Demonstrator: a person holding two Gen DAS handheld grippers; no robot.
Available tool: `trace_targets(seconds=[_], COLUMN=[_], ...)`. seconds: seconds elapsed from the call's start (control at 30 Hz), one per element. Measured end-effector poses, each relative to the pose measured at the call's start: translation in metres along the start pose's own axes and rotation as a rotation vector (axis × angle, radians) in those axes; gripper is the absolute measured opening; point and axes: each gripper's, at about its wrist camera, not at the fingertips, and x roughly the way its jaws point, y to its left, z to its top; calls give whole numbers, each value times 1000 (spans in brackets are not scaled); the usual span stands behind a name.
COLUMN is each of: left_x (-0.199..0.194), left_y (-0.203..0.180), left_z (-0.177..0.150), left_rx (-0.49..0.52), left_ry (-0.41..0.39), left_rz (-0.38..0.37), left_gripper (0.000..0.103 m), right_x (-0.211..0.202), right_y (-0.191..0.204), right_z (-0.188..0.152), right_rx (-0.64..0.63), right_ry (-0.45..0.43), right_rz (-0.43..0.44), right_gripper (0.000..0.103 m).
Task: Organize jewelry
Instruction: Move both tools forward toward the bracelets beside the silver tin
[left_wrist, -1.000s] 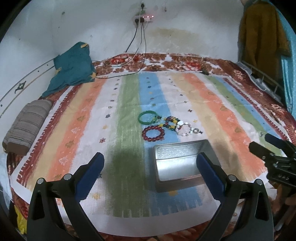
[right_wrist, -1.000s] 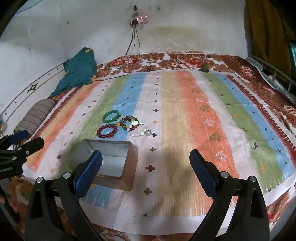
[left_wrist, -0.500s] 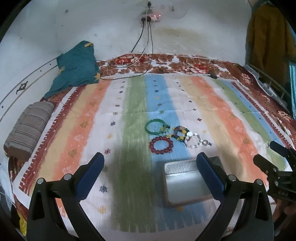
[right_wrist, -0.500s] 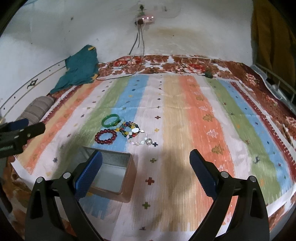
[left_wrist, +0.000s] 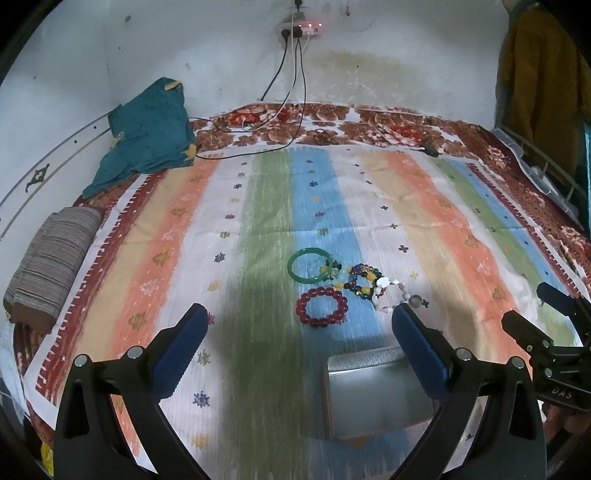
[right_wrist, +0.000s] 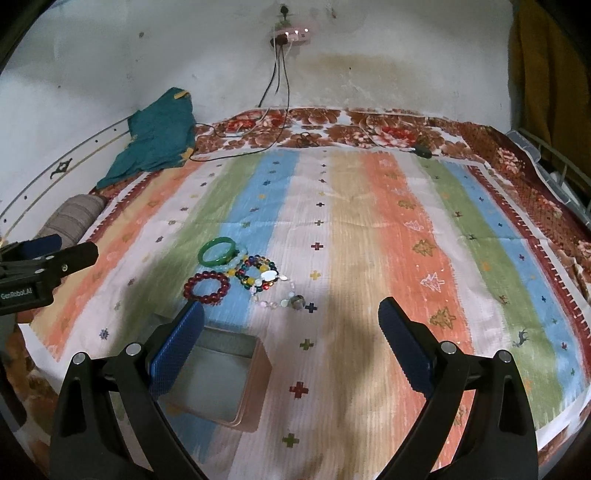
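Open metal tin (left_wrist: 376, 395), lying near me on the striped cloth (left_wrist: 258, 206); its interior shows only bare, shiny floor. Just beyond its far edge lie the jewelry pieces in a loose cluster: a green bangle (left_wrist: 309, 264) farthest, a red bead bracelet (left_wrist: 322, 307) nearest the tin, a multicolored bead bracelet (left_wrist: 364, 281) to the right of both, and a pale bead strand (left_wrist: 397, 295) trailing off to the right. The green bangle and the multicolored bracelet appear to touch; the red bracelet lies slightly apart.

My left gripper (left_wrist: 299, 354) hangs above the cloth with its blue-padded fingers (left_wrist: 181, 350) spread wide, holding and touching nothing. My right gripper (right_wrist: 291, 354) is likewise wide apart and holds nothing; its left pad (right_wrist: 177, 354) overlaps the tin's near-left corner in view, though I cannot tell whether they touch.
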Motion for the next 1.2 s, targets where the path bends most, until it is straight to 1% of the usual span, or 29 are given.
trace_targets(seconds=[0.1, 0.33, 0.7, 0.83, 1.0, 1.2], left_x=[7, 22, 43, 48, 61, 75], left_y=[-1, -4, -8, -15, -16, -12], left_z=[5, 15, 28, 32, 36, 41], left_rx=[6, -3, 18, 51, 57, 44], left_ry=[5, 37, 43, 31, 50, 67], left_rz=[10, 3, 24, 29, 25, 39], left_gripper=[98, 98, 98, 98, 98, 98], right_x=[5, 19, 32, 38, 46, 60], right_y=[-2, -9, -11, -11, -13, -15], right_z=[3, 11, 19, 22, 25, 29], right_rx=[5, 25, 15, 12, 30, 29], right_ry=[5, 26, 23, 25, 38, 58], right_rz=[-4, -5, -11, -15, -19, -22], right_gripper=[96, 96, 96, 96, 96, 96])
